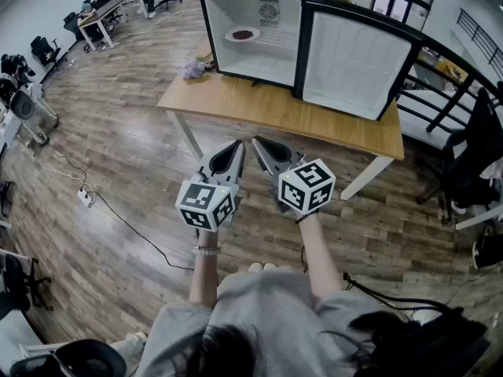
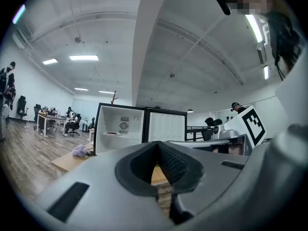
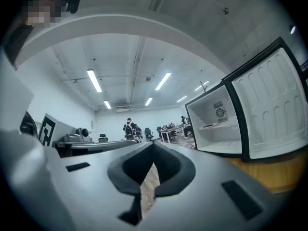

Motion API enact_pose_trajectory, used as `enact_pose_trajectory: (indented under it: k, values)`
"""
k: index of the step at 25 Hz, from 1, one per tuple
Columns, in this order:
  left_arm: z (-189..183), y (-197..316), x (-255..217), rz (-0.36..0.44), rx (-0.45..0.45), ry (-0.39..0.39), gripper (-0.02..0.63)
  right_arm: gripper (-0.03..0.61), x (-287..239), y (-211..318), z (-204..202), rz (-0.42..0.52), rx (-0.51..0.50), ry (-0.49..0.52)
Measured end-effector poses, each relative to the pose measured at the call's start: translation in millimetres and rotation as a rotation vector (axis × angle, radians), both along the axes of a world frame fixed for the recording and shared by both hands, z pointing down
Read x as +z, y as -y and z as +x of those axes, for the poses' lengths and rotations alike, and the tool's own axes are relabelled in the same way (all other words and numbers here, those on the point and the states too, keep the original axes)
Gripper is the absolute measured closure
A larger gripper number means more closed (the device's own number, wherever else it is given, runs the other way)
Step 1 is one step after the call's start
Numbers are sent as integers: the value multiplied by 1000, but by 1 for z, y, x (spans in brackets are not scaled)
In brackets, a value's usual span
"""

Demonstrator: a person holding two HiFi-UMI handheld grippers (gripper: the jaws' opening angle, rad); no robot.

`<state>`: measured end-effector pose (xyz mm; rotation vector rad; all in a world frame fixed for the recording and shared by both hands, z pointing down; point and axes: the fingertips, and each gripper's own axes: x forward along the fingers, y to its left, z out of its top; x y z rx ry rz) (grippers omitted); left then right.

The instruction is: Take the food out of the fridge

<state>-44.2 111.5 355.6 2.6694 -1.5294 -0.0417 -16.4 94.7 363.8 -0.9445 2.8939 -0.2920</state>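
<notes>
My head camera looks steeply down from above onto my left gripper (image 1: 236,148) and right gripper (image 1: 261,144), with the table (image 1: 275,108) and open fridge (image 1: 259,34) farther off. Each gripper camera looks level along its own jaws, well back from the table's near edge. All three views share the fridge.

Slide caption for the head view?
Shut left gripper and right gripper face open black-framed fridge on wooden table; white plate of food inside.
</notes>
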Motion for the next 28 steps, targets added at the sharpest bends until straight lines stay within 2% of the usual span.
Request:
enact_pose_trajectory:
  k: [21,28]
  values:
    - [7,9,6,-9,-18,8,606,571,0,14,10,-19,4,37]
    - [6,29,7,-20,-31,6,606,571,-1,34,7,-35,-12,44]
